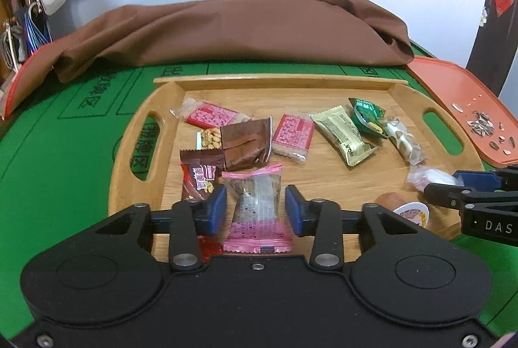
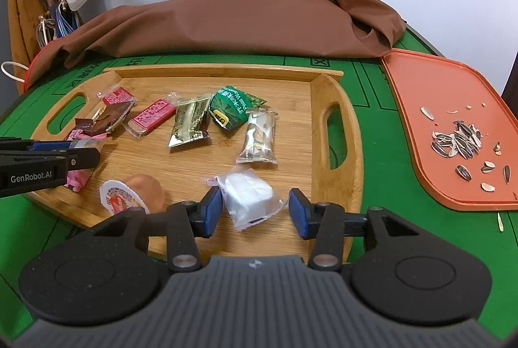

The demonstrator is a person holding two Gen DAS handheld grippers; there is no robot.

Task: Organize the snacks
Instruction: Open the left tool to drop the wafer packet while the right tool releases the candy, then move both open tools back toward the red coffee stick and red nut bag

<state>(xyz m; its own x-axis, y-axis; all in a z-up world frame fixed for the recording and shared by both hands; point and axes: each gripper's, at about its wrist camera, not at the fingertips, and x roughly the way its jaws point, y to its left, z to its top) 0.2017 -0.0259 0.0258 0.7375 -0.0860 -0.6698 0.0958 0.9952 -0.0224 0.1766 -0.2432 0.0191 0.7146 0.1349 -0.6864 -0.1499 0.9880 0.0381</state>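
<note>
Several wrapped snacks lie on a wooden tray (image 1: 136, 160) (image 2: 336, 89). My left gripper (image 1: 255, 208) is open, its blue pads either side of a pink-edged clear packet (image 1: 255, 205), not touching it. My right gripper (image 2: 255, 210) is open around a white wrapped snack (image 2: 249, 196) near the tray's front edge. A jelly cup (image 2: 129, 192) lies on its side left of it. Red packets (image 1: 293, 132), a brown wrapper (image 1: 246, 142), a gold packet (image 1: 343, 134), a green packet (image 2: 231, 106) and a silver packet (image 2: 259, 136) lie further back.
An orange board (image 2: 421, 82) with sunflower seeds and shells (image 2: 459, 140) lies right of the tray on the green mat (image 1: 48, 153). A brown cloth (image 1: 226, 27) is bunched behind the tray. Bags and a hat hang at the far left.
</note>
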